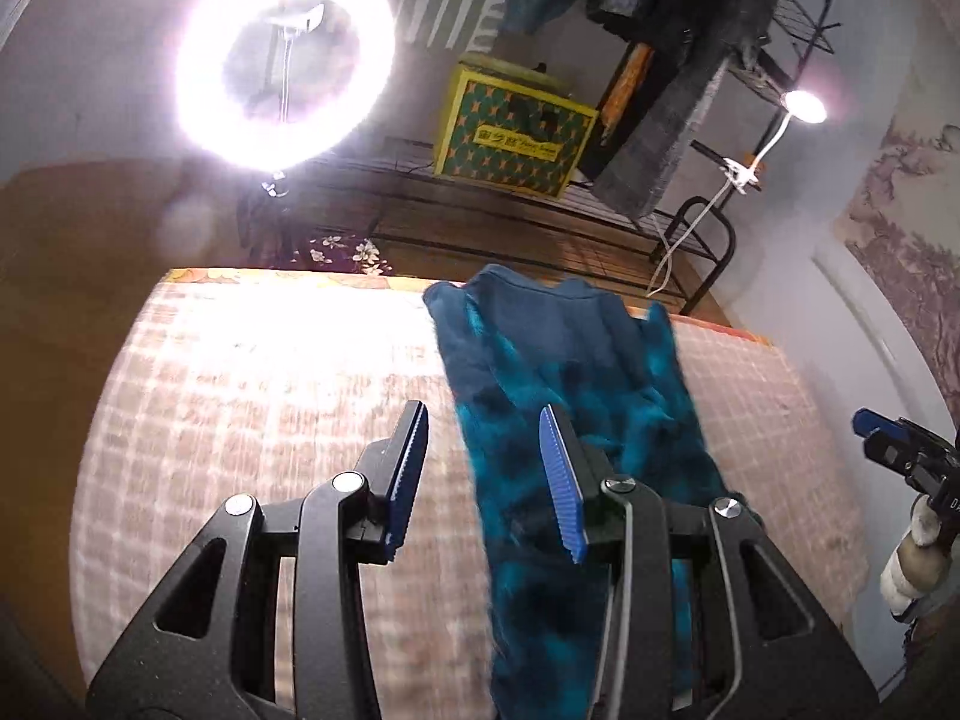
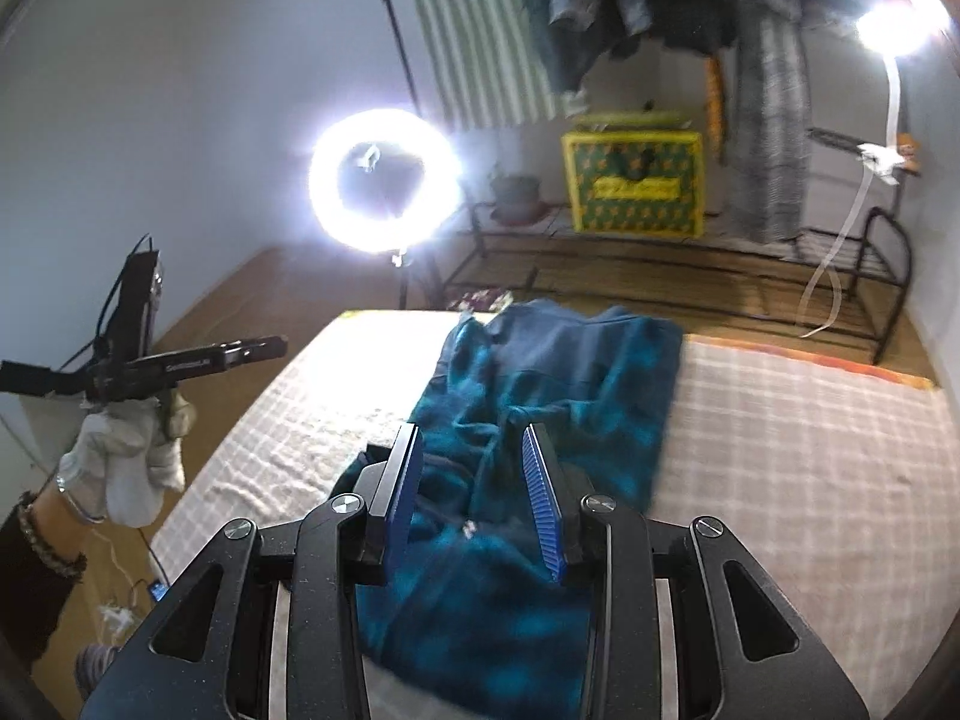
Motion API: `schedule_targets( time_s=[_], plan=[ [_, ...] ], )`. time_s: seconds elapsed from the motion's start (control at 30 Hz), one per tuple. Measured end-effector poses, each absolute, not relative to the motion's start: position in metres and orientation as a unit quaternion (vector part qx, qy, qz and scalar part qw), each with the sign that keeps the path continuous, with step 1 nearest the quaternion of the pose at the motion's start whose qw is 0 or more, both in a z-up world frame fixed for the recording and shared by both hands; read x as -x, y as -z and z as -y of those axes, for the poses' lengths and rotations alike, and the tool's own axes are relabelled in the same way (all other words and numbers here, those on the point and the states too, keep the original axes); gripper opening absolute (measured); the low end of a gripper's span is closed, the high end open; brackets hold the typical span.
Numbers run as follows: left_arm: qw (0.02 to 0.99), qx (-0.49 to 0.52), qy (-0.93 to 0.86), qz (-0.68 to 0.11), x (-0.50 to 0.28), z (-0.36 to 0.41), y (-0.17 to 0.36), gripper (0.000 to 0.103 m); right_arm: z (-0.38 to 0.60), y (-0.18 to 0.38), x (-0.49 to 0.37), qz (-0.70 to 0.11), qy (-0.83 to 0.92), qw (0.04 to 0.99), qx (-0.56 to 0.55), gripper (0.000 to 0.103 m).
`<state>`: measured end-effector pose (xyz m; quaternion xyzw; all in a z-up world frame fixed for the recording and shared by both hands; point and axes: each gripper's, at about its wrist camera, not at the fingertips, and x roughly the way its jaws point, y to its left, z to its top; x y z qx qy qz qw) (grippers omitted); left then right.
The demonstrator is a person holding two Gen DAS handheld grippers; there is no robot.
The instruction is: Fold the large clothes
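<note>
The checked bed carries the teal garment, a long folded strip running from the far edge toward the near edge (right of centre). The left gripper and right gripper hover above it, jaws parted, grasping nothing.

Two claw-mounted views angled down, sharing the garment.

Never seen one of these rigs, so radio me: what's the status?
Left gripper open, empty. Right gripper open above teal garment. Garment long and narrow on checked bed cover. Nothing in the way.
</note>
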<state>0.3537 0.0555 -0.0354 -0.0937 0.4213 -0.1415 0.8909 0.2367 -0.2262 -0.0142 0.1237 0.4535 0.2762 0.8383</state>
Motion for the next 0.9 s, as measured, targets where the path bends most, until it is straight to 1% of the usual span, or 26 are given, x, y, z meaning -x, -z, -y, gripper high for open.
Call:
schedule_targets(
  time_s=[0.13, 0.33, 0.4, 0.5, 0.6, 0.73, 0.77, 0.8, 0.83, 0.9],
  plan=[
    [0.881, 0.103, 0.147, -0.439, -0.405, -0.062, 0.074, 0.039, 0.190, 0.063, -0.293, -0.487, -0.301, 0.810, -0.125, 0.033],
    [0.866, 0.114, 0.160, -0.459, -0.461, -0.064, 0.123, 0.039, 0.136, 0.136, -0.362, -0.537, -0.316, 0.775, -0.109, 0.033],
    [0.861, 0.116, 0.171, -0.465, -0.476, -0.063, 0.138, 0.039, 0.120, 0.157, -0.378, -0.553, -0.321, 0.761, -0.104, 0.035],
    [0.857, 0.113, 0.184, -0.467, -0.490, -0.061, 0.153, 0.039, 0.107, 0.184, -0.394, -0.574, -0.318, 0.749, -0.096, 0.037],
    [0.855, 0.107, 0.194, -0.468, -0.499, -0.057, 0.162, 0.039, 0.102, 0.214, -0.402, -0.596, -0.324, 0.724, -0.124, 0.037],
    [0.856, 0.092, 0.204, -0.466, -0.503, -0.049, 0.170, 0.039, 0.097, 0.229, -0.401, -0.598, -0.345, 0.708, -0.149, 0.036],
    [0.857, 0.088, 0.206, -0.465, -0.503, -0.047, 0.171, 0.039, 0.097, 0.229, -0.399, -0.594, -0.350, 0.708, -0.152, 0.031],
    [0.858, 0.082, 0.208, -0.463, -0.503, -0.044, 0.172, 0.039, 0.097, 0.227, -0.396, -0.588, -0.359, 0.709, -0.153, 0.008],
    [0.858, 0.078, 0.210, -0.461, -0.502, -0.042, 0.173, 0.039, 0.096, 0.224, -0.397, -0.583, -0.357, 0.715, -0.148, 0.005],
    [0.862, 0.069, 0.210, -0.457, -0.499, -0.039, 0.172, 0.039, 0.100, 0.204, -0.386, -0.552, -0.349, 0.748, -0.115, 0.004]
  ],
)
